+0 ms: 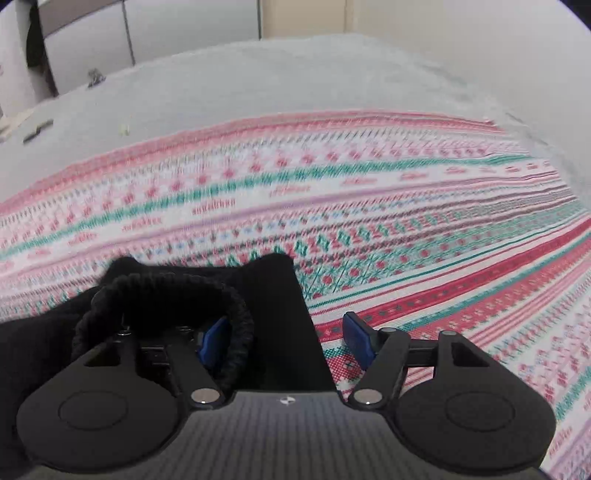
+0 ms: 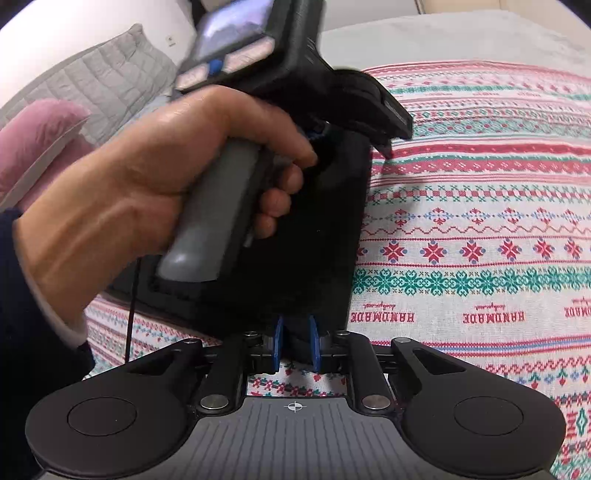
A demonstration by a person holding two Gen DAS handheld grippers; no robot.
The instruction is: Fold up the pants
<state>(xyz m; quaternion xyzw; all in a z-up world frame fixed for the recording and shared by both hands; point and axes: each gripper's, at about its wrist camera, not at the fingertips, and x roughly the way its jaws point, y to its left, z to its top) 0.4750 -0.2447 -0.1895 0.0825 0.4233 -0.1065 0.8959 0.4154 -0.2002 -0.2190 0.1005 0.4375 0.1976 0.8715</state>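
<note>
The black pants [image 1: 236,302] lie on a patterned red, green and white cloth [image 1: 406,221]. In the left wrist view my left gripper [image 1: 282,343] is open, its blue pads wide apart; the pants' ribbed waistband [image 1: 236,332] loops around the left pad [image 1: 212,345], and the right pad [image 1: 356,339] is over bare cloth. In the right wrist view my right gripper [image 2: 295,345] is shut on the near edge of the folded black pants [image 2: 295,240]. The person's hand [image 2: 147,177] holds the left gripper's body [image 2: 288,55] over the pants' far end.
The patterned cloth [image 2: 480,240] covers a grey bed [image 1: 258,81]. A grey quilted pillow [image 2: 103,77] and a pink one [image 2: 37,140] lie at the left in the right wrist view. White cabinets [image 1: 166,26] stand beyond the bed.
</note>
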